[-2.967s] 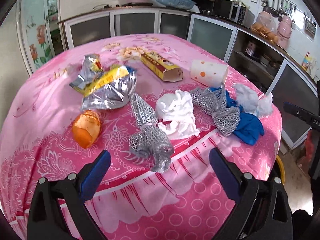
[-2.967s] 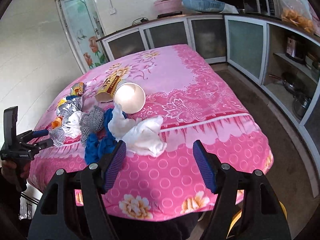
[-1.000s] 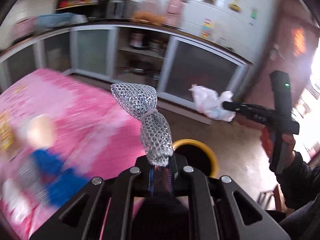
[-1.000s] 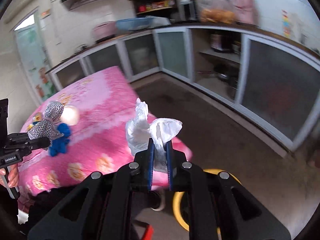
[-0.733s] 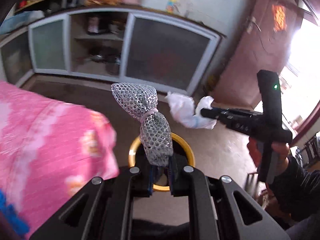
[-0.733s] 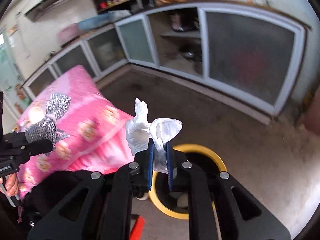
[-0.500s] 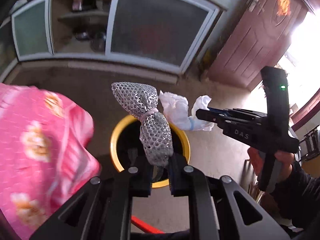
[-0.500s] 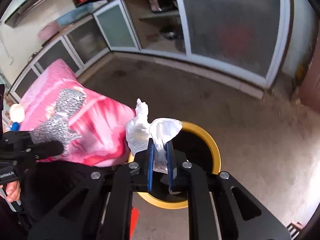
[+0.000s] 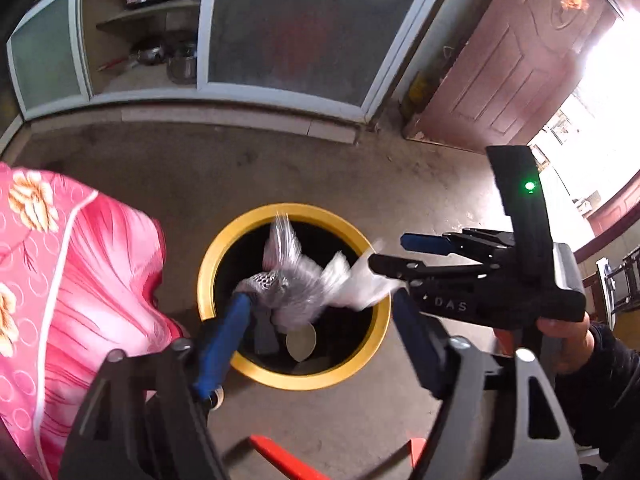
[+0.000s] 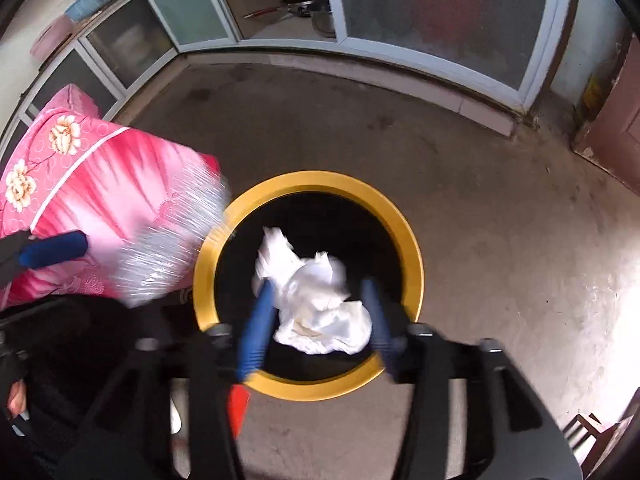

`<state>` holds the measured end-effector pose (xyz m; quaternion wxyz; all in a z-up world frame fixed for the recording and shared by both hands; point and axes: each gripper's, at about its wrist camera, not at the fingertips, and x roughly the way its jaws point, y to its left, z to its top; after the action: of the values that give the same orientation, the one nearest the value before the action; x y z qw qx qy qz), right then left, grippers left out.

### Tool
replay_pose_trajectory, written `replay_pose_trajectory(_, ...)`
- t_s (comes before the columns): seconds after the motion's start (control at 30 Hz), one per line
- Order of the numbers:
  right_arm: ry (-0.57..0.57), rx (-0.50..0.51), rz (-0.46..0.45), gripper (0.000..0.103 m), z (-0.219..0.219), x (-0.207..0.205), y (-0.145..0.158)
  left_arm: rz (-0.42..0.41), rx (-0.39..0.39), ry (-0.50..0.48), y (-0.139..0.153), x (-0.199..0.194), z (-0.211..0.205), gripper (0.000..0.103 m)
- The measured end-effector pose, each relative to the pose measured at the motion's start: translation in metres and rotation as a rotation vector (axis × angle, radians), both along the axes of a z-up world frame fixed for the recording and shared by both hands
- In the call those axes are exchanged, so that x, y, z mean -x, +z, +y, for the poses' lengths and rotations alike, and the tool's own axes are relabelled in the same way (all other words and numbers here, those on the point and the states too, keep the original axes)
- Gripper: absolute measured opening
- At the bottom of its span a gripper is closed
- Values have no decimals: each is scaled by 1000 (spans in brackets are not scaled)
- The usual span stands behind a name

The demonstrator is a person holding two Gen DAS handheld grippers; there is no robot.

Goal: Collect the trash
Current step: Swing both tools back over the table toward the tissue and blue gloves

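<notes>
A yellow-rimmed black bin (image 9: 208,268) stands on the floor below both grippers. My left gripper (image 9: 320,332) hangs over it with its jaws opening, and the silver mesh net (image 9: 288,280), blurred, drops free between them towards the bin's mouth. My right gripper (image 10: 316,320) is also over the bin (image 10: 412,248) with jaws opening. The crumpled white paper (image 10: 316,304) falls loose between its blue pads, which no longer press on it. In the left wrist view the right gripper (image 9: 392,252) reaches in from the right, with the white paper (image 9: 356,284) at its tips. The mesh net (image 10: 172,248) streaks past at the left.
The corner of the pink flowered tablecloth (image 9: 60,280) hangs just left of the bin. Glass-door cabinets (image 9: 300,32) run along the far wall and a brown door (image 9: 500,60) stands at the right. A red object (image 9: 280,460) lies on the floor. A person's hand (image 9: 564,344) holds the right gripper.
Both grippers were shut on their trash above the bin and have opened. The mesh net and the white paper have come loose and fall. Both hands have sunk closer to the bin.
</notes>
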<state>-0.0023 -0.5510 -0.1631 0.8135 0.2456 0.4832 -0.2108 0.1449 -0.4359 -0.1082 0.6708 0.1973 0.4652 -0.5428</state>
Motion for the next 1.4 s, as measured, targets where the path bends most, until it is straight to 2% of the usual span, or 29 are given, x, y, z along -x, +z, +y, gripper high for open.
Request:
replay_pose_trajectory(0.07,-30,48,18,53,-4,6,3,-26,2,19,6,1,4,81)
replay_pose_trajectory(0.2,-103,153,-11,53,-11,29,26,-7,66,62,34,-4,28,83)
replay_pose_trajectory(0.33,-76,243,-157,53,2,42,74,-22,174,128,80,-4,76,87)
replay_pose_trajectory(0.4,-7,256,-254,54,19,39,104,-61,235,182,107,-4,118,90)
replay_pose_trajectory(0.5,155,234,-399,58,59,23,146,-137,274,269,136,-3,175,95)
replay_pose_trajectory(0.67,413,206,-516,58,134,-23,192,-329,249,497,169,4,286,95)
replay_pose_trajectory(0.77,593,134,-567,58,189,-53,207,-431,199,684,184,7,356,95)
replay_pose_trajectory(0.8,673,99,-579,58,214,-67,210,-455,183,728,186,7,373,95)
replay_pose_trajectory(0.9,822,47,-577,58,269,-101,211,-516,101,850,185,2,419,95)
replay_pose_trajectory(0.97,897,42,-564,58,302,-119,211,-523,71,910,180,-5,442,95)
replay_pose_trajectory(1.17,1034,23,-482,58,372,-159,197,-411,20,1008,159,-44,480,95)
replay_pose_trajectory(1.4,1097,73,-448,58,401,-168,193,-350,21,1018,136,-67,492,95)
